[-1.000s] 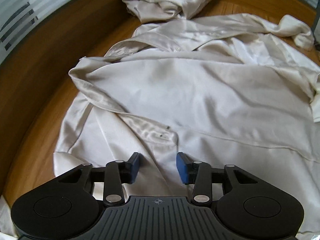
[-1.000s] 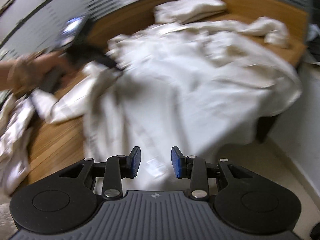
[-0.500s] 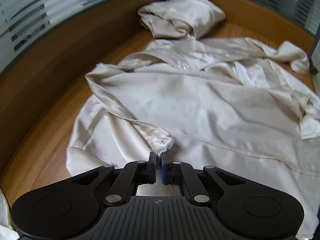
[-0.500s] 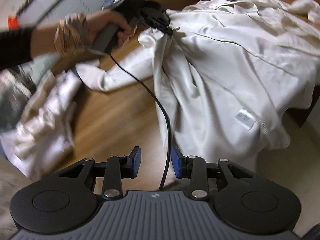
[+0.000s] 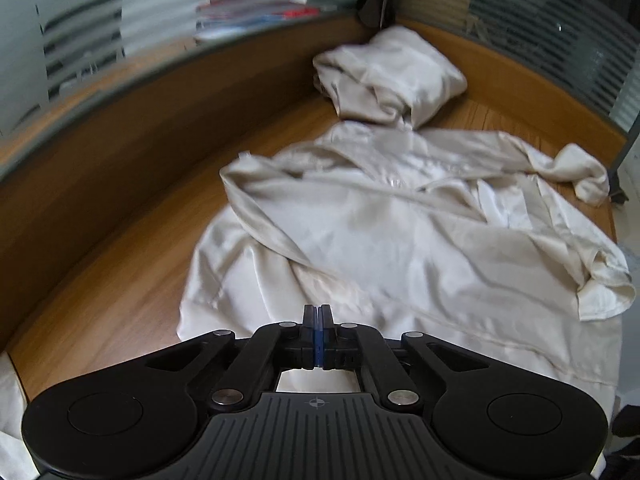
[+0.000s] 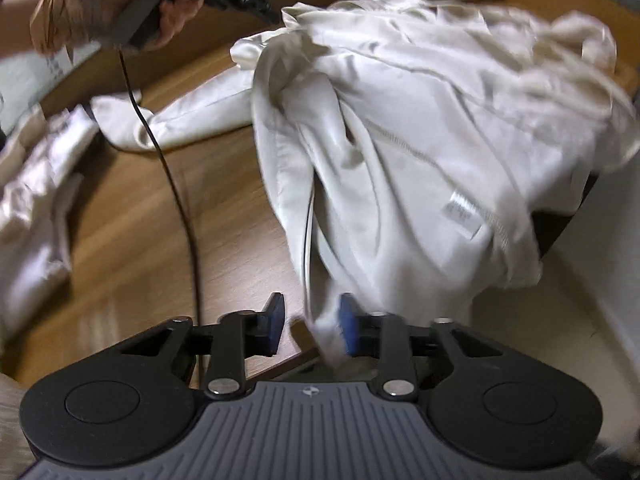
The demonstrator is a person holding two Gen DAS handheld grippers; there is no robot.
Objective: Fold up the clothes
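- Fingers of left gripper (image 5: 318, 314) pressed flat together, jaws just now closing, on a raised fold of the cream garment (image 5: 400, 248); blue pads meeting, fold running right up to their tips.
- From the right wrist: left hand (image 6: 160, 12) wrapped around the handle, garment edge held up off the wooden table (image 6: 224, 240) at that gripper.
- Right gripper (image 6: 310, 316) also just closing, yet showing a clear gap; hanging hem of the garment between the jaws, against one pad only, apart from the other.
- Garment crumpled across the table, one side draped over the table edge, white label (image 6: 460, 214) showing there.
- Black cable (image 6: 176, 184) trailing from the left hand across the table.
- Folded cream bundle (image 5: 388, 76) in the far corner, just beyond the garment.
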